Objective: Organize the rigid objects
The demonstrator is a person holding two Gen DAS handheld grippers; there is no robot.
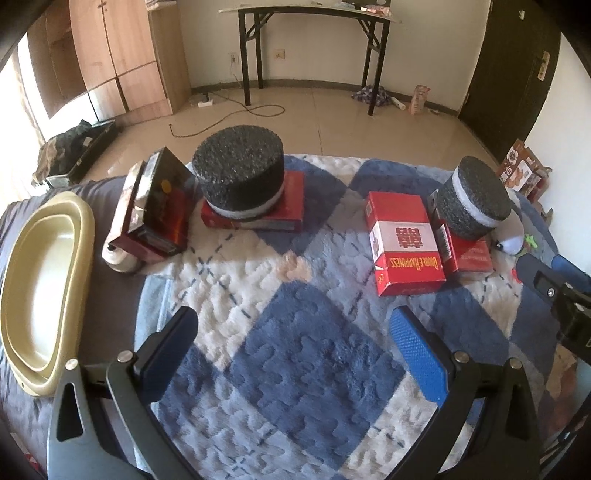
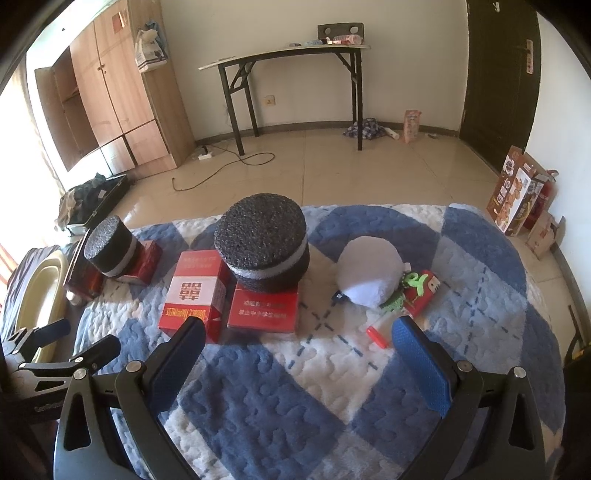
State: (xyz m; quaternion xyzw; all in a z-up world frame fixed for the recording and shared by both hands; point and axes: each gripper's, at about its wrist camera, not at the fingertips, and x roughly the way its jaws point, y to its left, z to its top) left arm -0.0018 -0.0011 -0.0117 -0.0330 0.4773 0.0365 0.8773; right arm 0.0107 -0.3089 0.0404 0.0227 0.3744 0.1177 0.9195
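Left gripper: lower centre of the left wrist view, fingers spread wide, holding nothing, hovering over the blue-and-white blanket.
Right gripper: lower centre of the right wrist view, fingers likewise spread and empty; its left finger tip overlaps the near edge of the Double Happiness box in the picture, though contact cannot be told.
Middle of the blanket: the Double Happiness box lies flat and alone at centre right of the left view, just beside a second red box.
Stacks already made: a small foam cylinder sits on that second red box; a large foam cylinder sits on a flat red box at upper centre.
Left edge: a dark red box leans tilted at centre left, next to an empty cream tub.
Right side, right view: a white plush ball, a green toy and a red stick lie loose at centre right.
Progress: judged partway; two foam-on-box stacks look done, while the lone box, the tilted box and the loose small items look unsorted.
Far: a black-legged table against the wall at top.
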